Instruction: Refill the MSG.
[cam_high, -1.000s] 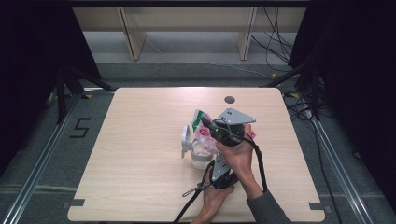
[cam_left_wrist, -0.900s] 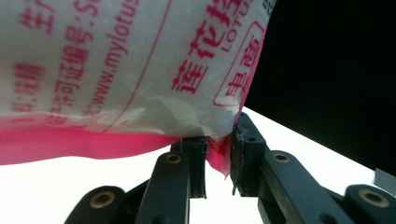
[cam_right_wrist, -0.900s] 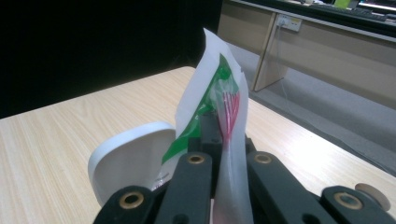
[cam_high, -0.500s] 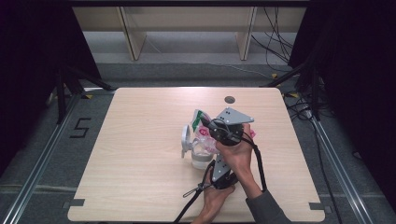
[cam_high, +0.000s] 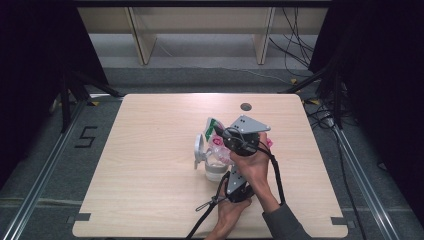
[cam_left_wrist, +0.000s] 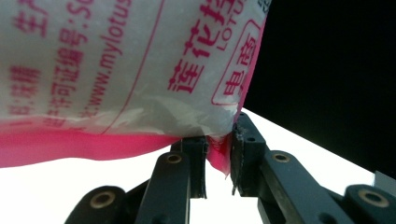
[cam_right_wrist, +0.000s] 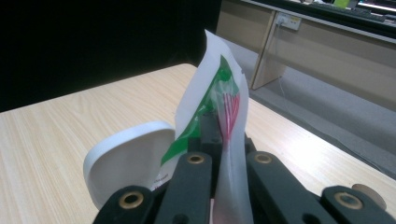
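Observation:
A plastic bag (cam_high: 218, 145) with pink, white and green print hangs over a small white tub (cam_high: 214, 173) at the middle of the table. The tub's hinged lid (cam_high: 199, 149) stands open on its left. My right gripper (cam_high: 221, 134), with the grey plate on top, is shut on the bag's top edge (cam_right_wrist: 219, 100); the white lid (cam_right_wrist: 128, 163) shows just beyond its jaws. My left gripper (cam_high: 229, 170) comes in from below and is shut on the bag's pink bottom corner (cam_left_wrist: 219, 156). Red printed text covers the bag's side (cam_left_wrist: 130, 60).
The wooden table (cam_high: 150, 200) has a dark round hole (cam_high: 245, 106) near its far edge. Cables trail from the grippers toward the front edge. Shelving legs and floor cables lie beyond the table, with metal rails along both sides.

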